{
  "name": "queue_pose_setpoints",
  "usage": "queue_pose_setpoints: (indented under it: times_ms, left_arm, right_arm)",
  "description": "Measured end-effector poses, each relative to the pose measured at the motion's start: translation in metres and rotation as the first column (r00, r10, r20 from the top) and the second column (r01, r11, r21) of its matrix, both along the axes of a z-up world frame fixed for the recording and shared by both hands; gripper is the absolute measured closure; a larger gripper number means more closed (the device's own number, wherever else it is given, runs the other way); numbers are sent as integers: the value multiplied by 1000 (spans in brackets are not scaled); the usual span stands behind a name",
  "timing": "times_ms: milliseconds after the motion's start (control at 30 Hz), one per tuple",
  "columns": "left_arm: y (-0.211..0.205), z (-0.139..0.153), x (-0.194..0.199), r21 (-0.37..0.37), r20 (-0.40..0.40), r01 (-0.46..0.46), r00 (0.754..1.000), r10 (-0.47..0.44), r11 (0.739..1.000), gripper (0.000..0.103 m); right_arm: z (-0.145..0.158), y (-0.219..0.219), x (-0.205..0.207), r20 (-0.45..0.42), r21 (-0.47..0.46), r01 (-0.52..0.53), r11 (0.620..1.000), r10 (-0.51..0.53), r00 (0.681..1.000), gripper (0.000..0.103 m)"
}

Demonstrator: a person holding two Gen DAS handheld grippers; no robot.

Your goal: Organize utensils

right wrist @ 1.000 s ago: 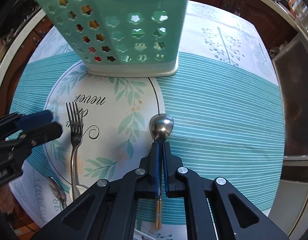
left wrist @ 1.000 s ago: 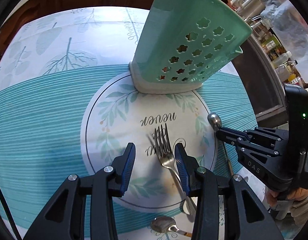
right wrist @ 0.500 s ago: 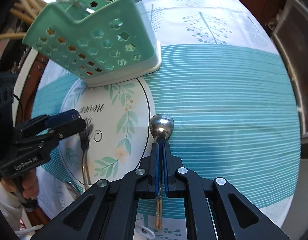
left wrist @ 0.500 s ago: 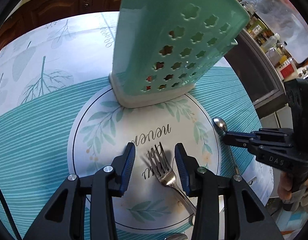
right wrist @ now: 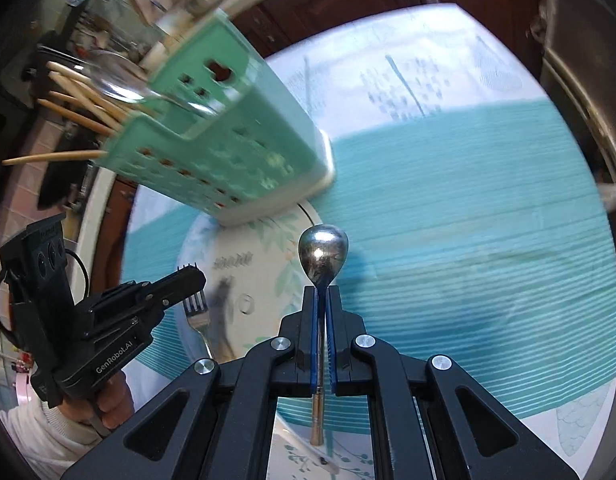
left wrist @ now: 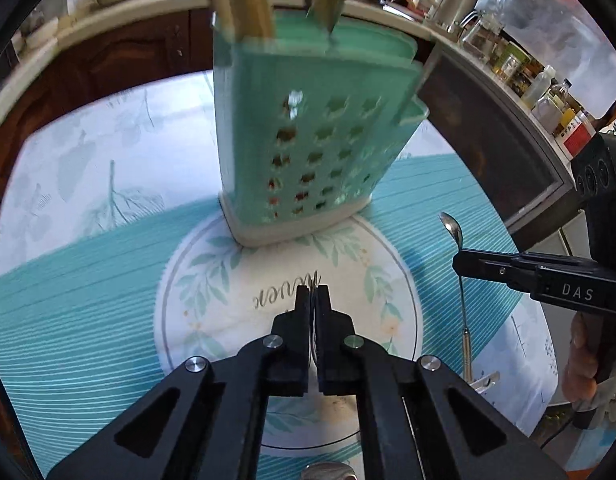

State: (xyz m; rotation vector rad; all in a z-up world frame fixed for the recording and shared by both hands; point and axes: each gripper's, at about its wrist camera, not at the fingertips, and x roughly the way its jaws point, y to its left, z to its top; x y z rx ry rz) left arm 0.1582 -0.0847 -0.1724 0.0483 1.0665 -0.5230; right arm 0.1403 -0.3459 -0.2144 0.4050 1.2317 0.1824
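Note:
A mint-green perforated utensil holder point(left wrist: 308, 140) stands at the back of the round placemat; it also shows in the right wrist view point(right wrist: 228, 152), with chopsticks and a spoon in it. My left gripper point(left wrist: 313, 292) is shut on a silver fork, held edge-on between the pads; the fork's tines point(right wrist: 196, 304) show in the right wrist view below the left gripper point(right wrist: 188, 280), lifted above the mat. My right gripper point(right wrist: 321, 292) is shut on a silver spoon point(right wrist: 323, 254), held above the table; the spoon point(left wrist: 452, 228) and right gripper point(left wrist: 464, 264) show at the right of the left wrist view.
The round leaf-print placemat point(left wrist: 236, 280) lies on a teal-striped tablecloth point(right wrist: 468, 240). Another spoon's bowl point(left wrist: 328, 473) lies at the near table edge. A counter with bottles and jars point(left wrist: 548, 92) runs behind right; dark wooden cabinets point(left wrist: 108, 64) behind.
My left gripper closed on the fork and lifted it off the placemat. Both grippers have risen and tilted, the right one still holding the spoon.

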Motion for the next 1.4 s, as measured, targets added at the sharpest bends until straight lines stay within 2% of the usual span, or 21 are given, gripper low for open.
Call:
queue_pose_setpoints:
  times_ms: [133,333,367,567,700,800,1000,1233,1400]
  left_arm:
    - [-10,39,-13,29,113,-4,994,0,1000,103]
    - [-16,94,-17,15,226,-24,974,20,1000,103]
    - [-15,104,-16,16,243,-31,970,26,999,103]
    - [-13,155,-17,41,345,-61,938,43,997,103]
    - [-10,175,-18,51,363,-78,930,54,996,103]
    - [-12,186,-18,52,375,-93,925,67,994,103]
    - [-16,203,-3,37,391,-133,914,108,990,103]
    - [-36,220,33,60,461,-213,872,162,975,103]
    - [-49,211,57,92,490,-274,849,196,957,102]
  right_arm:
    - [27,8,-8,113,-19,-28,999,30,993,100]
    - [64,21,-14,245,-61,-60,996,73,967,100]
    - [71,22,-14,261,-66,-64,996,79,962,103]
    - [113,33,-5,354,-81,-87,993,110,929,103]
    - [129,32,-1,362,-88,-96,991,122,924,103]
    - [120,27,6,310,-88,-99,991,122,943,102]
    - [67,2,29,167,-93,-42,995,57,984,94]
    - [30,-14,59,83,-128,-10,992,21,996,90]
    - [2,-13,82,47,-151,-10,989,17,999,90]
